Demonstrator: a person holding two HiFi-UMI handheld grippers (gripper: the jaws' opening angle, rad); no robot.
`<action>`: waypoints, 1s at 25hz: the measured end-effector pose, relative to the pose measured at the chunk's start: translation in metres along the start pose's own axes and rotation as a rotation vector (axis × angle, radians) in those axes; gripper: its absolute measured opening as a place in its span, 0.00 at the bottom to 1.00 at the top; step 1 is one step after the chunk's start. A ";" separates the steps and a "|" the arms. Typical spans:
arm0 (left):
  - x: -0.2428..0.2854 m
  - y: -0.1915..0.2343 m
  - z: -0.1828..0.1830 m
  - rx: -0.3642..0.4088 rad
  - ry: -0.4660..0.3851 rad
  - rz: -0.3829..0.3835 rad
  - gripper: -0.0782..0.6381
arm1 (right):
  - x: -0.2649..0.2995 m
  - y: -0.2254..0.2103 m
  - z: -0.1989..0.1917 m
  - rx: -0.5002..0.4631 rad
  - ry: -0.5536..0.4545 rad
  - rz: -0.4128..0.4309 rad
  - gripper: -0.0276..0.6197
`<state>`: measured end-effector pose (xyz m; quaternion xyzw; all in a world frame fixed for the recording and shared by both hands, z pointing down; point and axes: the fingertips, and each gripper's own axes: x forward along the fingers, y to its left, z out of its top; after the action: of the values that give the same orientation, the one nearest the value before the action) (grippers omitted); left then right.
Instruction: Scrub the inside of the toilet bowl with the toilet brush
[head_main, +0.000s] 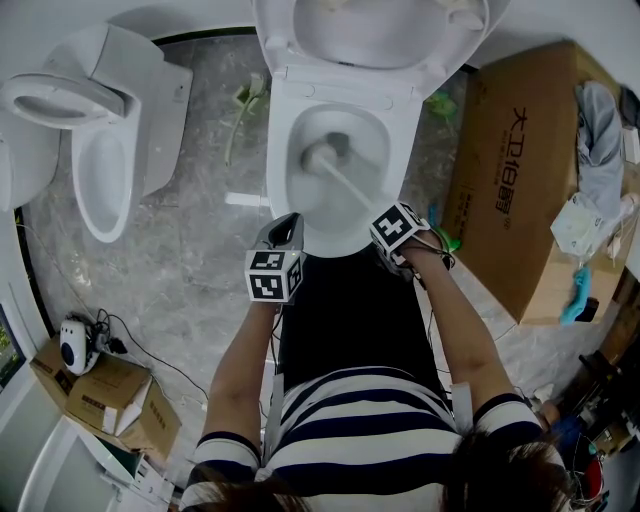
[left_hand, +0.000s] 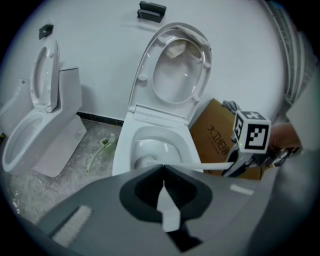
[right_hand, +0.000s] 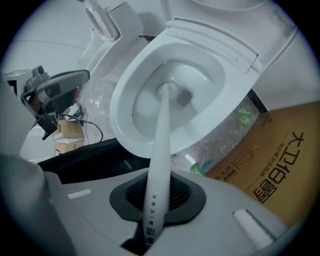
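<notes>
A white toilet bowl stands ahead with its seat and lid raised. My right gripper is shut on the toilet brush's white handle, at the bowl's front right rim. The handle slants down into the bowl, and the brush head rests near the drain at the bottom. My left gripper hovers at the bowl's front left rim, jaws closed together with nothing between them. From the left gripper view the handle crosses over the bowl.
A second white toilet stands at the left. A large cardboard box lies right of the bowl with cloths on it. Smaller boxes and a cabled device sit lower left. Green plastic bits lie on the marble floor.
</notes>
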<state>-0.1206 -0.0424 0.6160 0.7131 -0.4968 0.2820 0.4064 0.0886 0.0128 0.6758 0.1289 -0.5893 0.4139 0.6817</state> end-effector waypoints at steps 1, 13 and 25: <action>0.000 0.000 0.000 -0.001 -0.001 0.002 0.11 | 0.000 -0.001 0.001 0.003 -0.008 0.000 0.09; -0.003 -0.002 0.000 -0.017 -0.030 0.010 0.11 | -0.019 -0.006 0.014 -0.015 -0.101 -0.048 0.09; -0.005 -0.007 -0.002 -0.009 -0.042 0.004 0.11 | -0.031 -0.026 0.034 -0.081 -0.130 -0.144 0.09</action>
<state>-0.1162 -0.0374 0.6105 0.7160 -0.5079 0.2655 0.3986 0.0844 -0.0388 0.6653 0.1698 -0.6376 0.3306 0.6747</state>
